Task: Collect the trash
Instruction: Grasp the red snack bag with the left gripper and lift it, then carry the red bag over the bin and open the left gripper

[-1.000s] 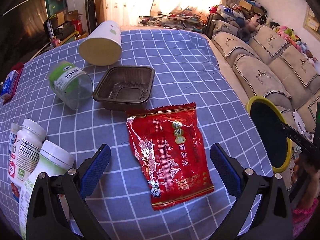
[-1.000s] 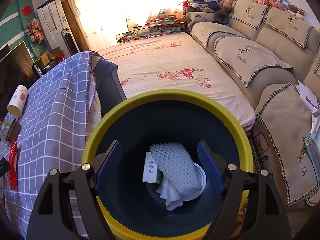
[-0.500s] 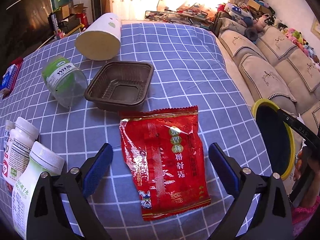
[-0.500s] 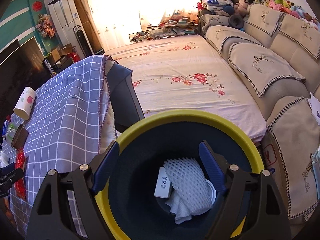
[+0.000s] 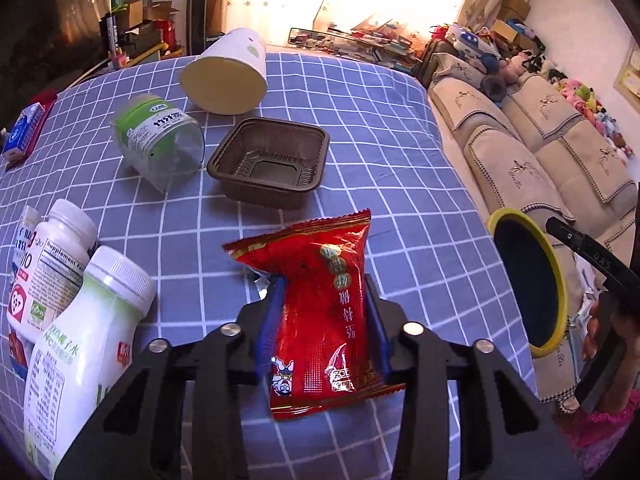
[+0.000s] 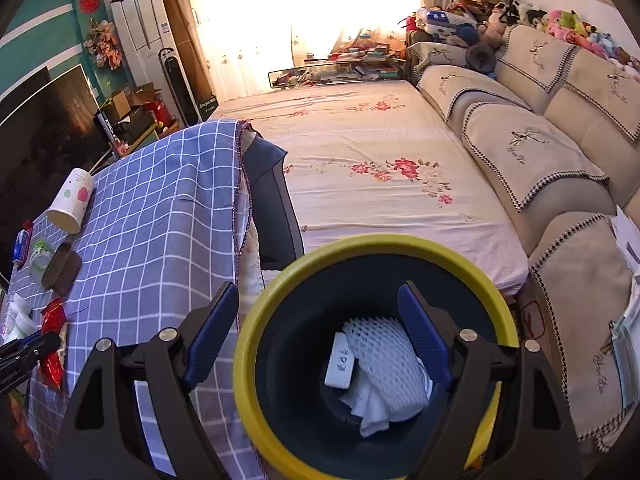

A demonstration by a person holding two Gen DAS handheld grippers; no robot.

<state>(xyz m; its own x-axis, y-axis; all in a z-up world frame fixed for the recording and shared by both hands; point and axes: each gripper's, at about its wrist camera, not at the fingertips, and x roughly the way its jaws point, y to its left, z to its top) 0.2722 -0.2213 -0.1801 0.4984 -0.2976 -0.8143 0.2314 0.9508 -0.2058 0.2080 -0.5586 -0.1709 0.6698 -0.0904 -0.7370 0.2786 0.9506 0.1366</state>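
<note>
My left gripper [image 5: 325, 322] clenches the red packet [image 5: 324, 312] over the table [image 5: 380, 152]. Only the right view shows inside the bin [image 6: 280, 280]: foam net [image 6: 390, 356]. Right gripper [image 6: 320, 338] spread, empty.

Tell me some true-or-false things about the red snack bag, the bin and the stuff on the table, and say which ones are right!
1. The left gripper is squeezing the red snack bag. True.
2. The yellow-rimmed bin is empty. False: white foam netting and other white trash lie inside.
3. The right gripper holds a bottle. False: it is open, holding nothing, above the bin.
4. The brown tray has nothing in it. True.
5. The paper cup lies on its side. True.
</note>
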